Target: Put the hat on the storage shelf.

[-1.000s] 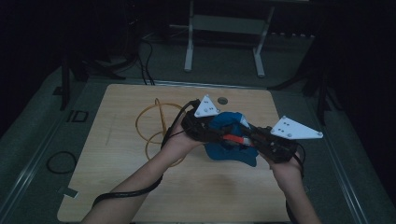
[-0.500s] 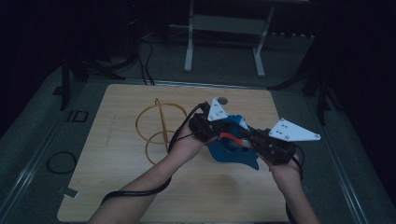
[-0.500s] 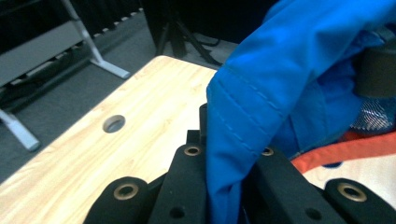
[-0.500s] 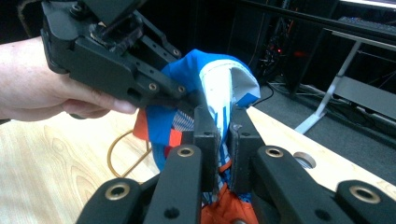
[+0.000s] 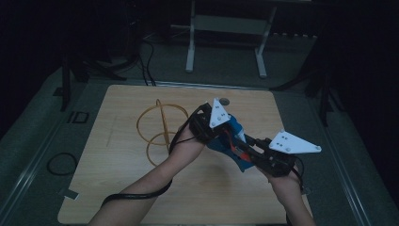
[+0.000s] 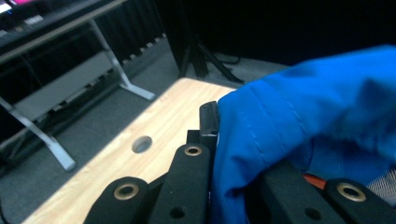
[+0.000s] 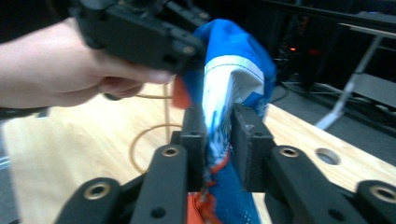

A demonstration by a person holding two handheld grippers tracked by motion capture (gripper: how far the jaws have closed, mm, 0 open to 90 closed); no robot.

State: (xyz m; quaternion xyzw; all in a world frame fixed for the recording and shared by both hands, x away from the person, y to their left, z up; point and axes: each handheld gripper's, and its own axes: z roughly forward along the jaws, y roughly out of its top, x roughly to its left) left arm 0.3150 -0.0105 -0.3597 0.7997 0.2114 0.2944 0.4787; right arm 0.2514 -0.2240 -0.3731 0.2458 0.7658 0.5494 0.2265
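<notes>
A blue fabric item (image 5: 234, 128) with white and orange parts hangs above the wooden table (image 5: 117, 179), held between both grippers. My left gripper (image 5: 225, 135) is shut on its upper edge. In the left gripper view the blue fabric (image 6: 317, 112) drapes over the right jaw of that gripper (image 6: 238, 140). My right gripper (image 5: 243, 151) comes in from the lower right. In the right gripper view the fabric (image 7: 233, 60) fills the gap of that gripper (image 7: 218, 135); its jaws have just been opening, with the pads still against the cloth. The left gripper (image 7: 140, 32) pinches the fabric above.
A yellow wire hoop object (image 5: 157, 129) lies on the table left of the hands. A round hole (image 5: 225, 101) sits near the table's far edge. A black cable (image 5: 136, 195) trails from the left gripper. A metal stand (image 5: 226, 28) is on the floor beyond.
The left gripper shifted a little to the right and closed on the fabric's upper edge. The right hand stayed almost where it was.
</notes>
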